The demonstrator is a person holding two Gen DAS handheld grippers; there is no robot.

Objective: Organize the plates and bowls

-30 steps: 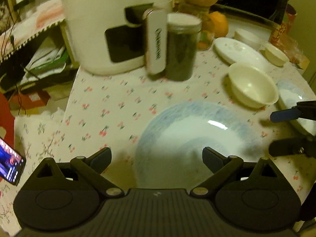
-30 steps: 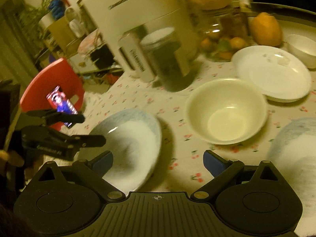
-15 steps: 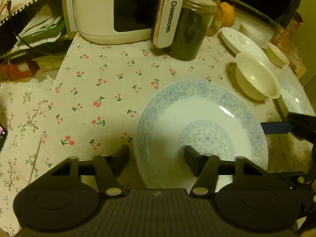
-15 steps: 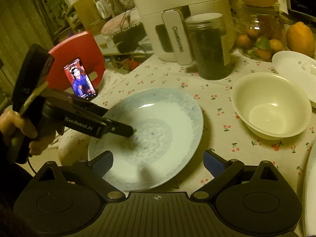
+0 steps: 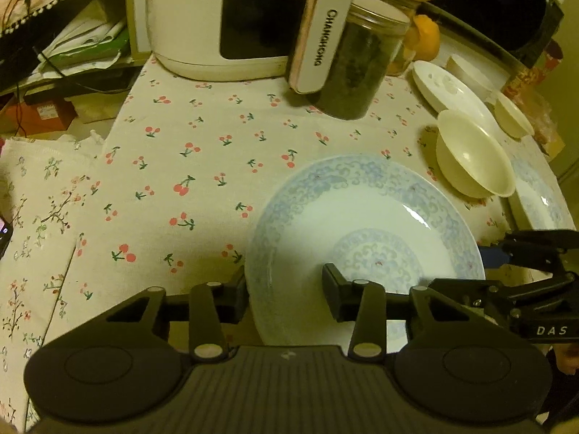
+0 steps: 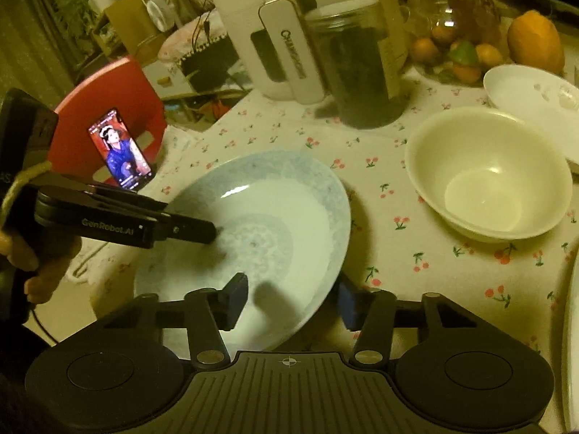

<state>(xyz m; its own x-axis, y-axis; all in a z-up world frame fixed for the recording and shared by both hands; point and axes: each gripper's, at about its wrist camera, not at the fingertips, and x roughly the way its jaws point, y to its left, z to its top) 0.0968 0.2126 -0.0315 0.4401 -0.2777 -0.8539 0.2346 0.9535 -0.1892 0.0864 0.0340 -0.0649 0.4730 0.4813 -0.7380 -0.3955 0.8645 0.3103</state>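
Observation:
A large white plate with a blue pattern (image 5: 365,217) lies on the cherry-print tablecloth; it also shows in the right wrist view (image 6: 275,217). My left gripper (image 5: 286,298) is closed over its near rim, one finger inside, one outside. My right gripper (image 6: 289,302) straddles the opposite rim, its fingers narrowed around the edge; whether they touch is unclear. A cream bowl (image 6: 488,173) stands to the right, also in the left wrist view (image 5: 474,155). A white plate (image 6: 535,97) and a small bowl (image 5: 512,115) lie behind. A second blue-patterned plate (image 5: 542,195) lies at the far right.
A white appliance (image 5: 224,18) and a dark jar (image 5: 358,61) stand at the back of the table. Fruit (image 6: 535,39) sits behind the dishes. A red chair (image 6: 108,108) with a lit phone (image 6: 121,150) stands off the table's left edge.
Both grippers have moved in on the blue-patterned plate. The left closed over its near rim. The right went from wide open to narrowed around the opposite rim.

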